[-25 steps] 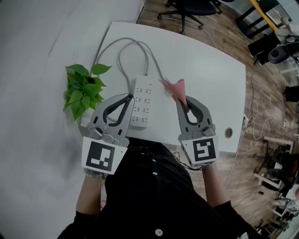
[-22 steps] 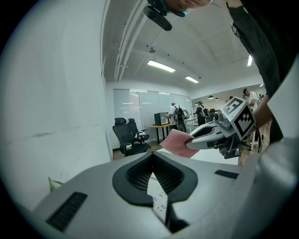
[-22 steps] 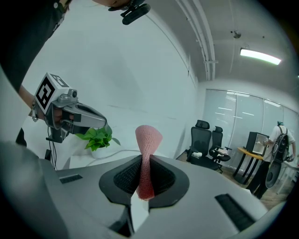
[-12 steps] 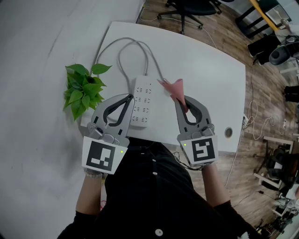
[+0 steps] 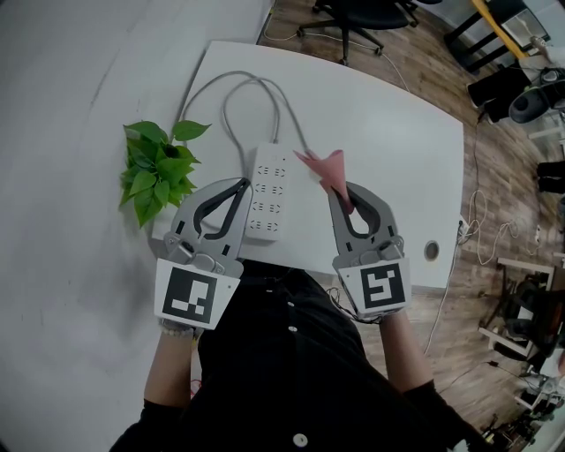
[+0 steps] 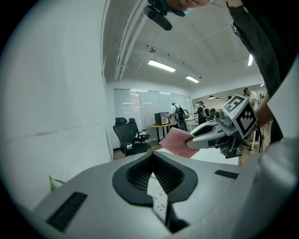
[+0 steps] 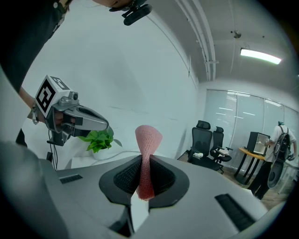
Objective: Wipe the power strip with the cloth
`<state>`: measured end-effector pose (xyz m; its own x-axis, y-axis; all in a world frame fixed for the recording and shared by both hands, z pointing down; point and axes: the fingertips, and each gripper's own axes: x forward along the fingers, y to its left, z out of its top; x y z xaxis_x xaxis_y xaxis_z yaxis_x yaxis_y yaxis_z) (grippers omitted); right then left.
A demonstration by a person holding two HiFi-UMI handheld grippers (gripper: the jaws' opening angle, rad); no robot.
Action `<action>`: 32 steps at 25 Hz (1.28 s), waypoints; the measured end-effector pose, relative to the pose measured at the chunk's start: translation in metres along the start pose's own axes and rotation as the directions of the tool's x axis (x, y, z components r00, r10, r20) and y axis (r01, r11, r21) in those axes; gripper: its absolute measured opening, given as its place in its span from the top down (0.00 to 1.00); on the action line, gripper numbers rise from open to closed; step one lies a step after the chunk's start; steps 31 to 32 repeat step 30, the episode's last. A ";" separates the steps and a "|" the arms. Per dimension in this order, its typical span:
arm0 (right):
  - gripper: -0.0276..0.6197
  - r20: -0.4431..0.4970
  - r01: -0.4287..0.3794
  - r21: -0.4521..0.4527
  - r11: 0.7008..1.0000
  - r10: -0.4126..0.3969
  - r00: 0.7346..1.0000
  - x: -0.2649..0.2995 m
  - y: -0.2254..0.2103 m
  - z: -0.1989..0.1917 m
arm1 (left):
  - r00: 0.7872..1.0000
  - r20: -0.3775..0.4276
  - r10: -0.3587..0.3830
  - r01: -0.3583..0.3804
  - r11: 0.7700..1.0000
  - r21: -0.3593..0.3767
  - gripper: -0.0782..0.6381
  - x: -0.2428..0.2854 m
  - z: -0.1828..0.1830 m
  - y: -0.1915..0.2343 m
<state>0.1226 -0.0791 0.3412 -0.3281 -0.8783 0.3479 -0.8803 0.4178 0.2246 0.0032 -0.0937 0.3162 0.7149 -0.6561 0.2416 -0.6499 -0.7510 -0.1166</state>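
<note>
A white power strip (image 5: 267,192) lies lengthwise on the white table (image 5: 388,150), with its grey cable (image 5: 231,95) looping away toward the far edge. My left gripper (image 5: 244,184) is shut and holds nothing, its tips over the strip's left edge; in the left gripper view a sliver of the strip (image 6: 158,196) shows below the shut jaws. My right gripper (image 5: 340,189) is shut on a pink cloth (image 5: 325,168), which sticks up just right of the strip. In the right gripper view the cloth (image 7: 147,154) stands clamped between the jaws.
A green potted plant (image 5: 157,169) sits at the table's left edge, close to my left gripper. A round cable hole (image 5: 432,251) lies at the table's near right. A black office chair (image 5: 353,16) stands beyond the far edge.
My right gripper has shifted slightly left with the cloth, closer to the power strip. The left gripper has stayed in place.
</note>
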 end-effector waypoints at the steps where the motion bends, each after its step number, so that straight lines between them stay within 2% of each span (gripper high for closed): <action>1: 0.87 0.000 0.000 0.002 1.000 0.000 1.000 0.000 0.000 0.000 | 1.000 0.001 0.001 -0.001 1.000 0.000 0.87 0.000 0.000 0.000; 32: 0.87 -0.034 0.006 0.006 1.000 -0.006 0.999 0.000 -0.002 -0.007 | 1.000 -0.001 0.008 -0.008 1.000 -0.014 0.87 0.001 -0.003 -0.001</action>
